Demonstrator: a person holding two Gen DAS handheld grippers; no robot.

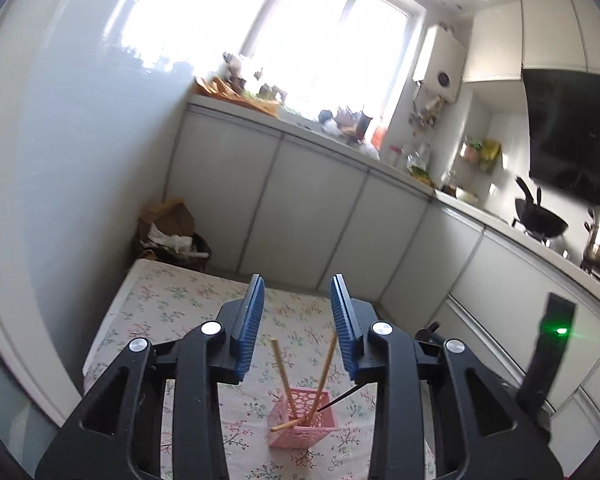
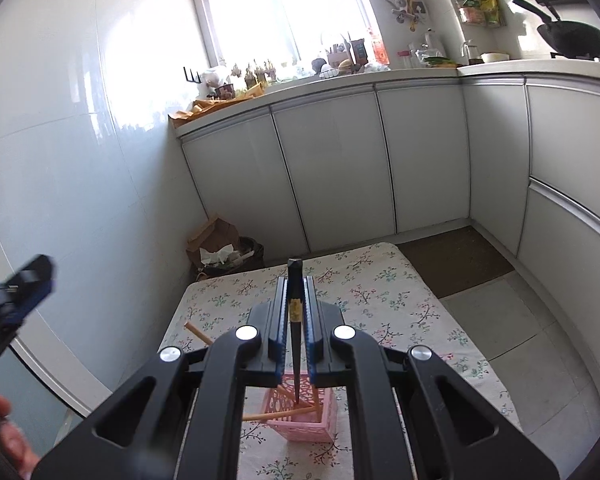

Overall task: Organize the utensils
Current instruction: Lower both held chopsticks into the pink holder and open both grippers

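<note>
A pink lattice holder (image 1: 303, 418) stands on the floral-cloth table (image 1: 172, 308). Several wooden chopsticks (image 1: 282, 374) lean inside it. My left gripper (image 1: 298, 292) is open and empty, held above and behind the holder. My right gripper (image 2: 295, 284) is shut on a black chopstick (image 2: 295, 344), held upright with its thin tip down inside the pink holder (image 2: 304, 420). The black chopstick's tip also shows in the left wrist view (image 1: 340, 398). A wooden chopstick (image 2: 198, 334) sticks out to the left in the right wrist view.
White kitchen cabinets (image 2: 340, 168) run behind and to the right of the table. A bin with paper bags (image 2: 224, 250) stands in the corner by the wall. A wok (image 1: 540, 222) sits on the stove at right. The left gripper shows at the left edge of the right wrist view (image 2: 16, 292).
</note>
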